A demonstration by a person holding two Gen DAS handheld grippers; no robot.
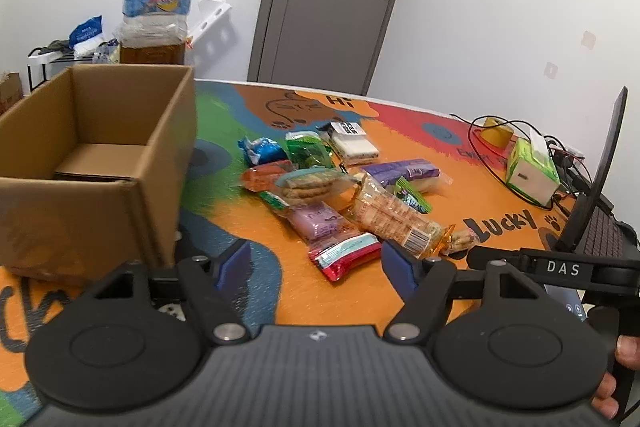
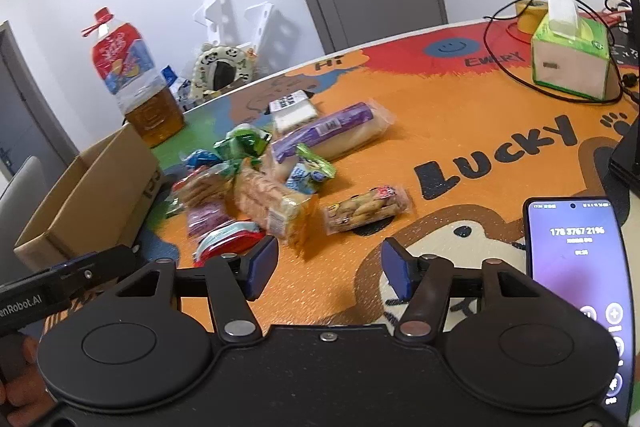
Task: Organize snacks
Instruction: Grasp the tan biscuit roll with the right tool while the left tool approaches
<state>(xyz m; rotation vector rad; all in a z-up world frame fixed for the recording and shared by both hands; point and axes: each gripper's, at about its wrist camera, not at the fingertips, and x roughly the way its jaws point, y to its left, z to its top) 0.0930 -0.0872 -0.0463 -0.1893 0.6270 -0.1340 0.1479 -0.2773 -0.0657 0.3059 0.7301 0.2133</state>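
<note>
A: Nearest, low in frame, the left gripper and right gripper, both with jaws apart and empty.

B: The snacks are heaped mid-frame; the box sits at left.

A: Slippery wrappers overlap, so a pinch might drag neighbours along.

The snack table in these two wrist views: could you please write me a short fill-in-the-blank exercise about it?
1. The cardboard box beside the snack pile holds ____ snacks.
2. The left gripper and right gripper both have their jaws ____.
3. The phone has its screen ____.
4. The tissue box is green and ____.

Missing words: no; open; lit; white
</note>
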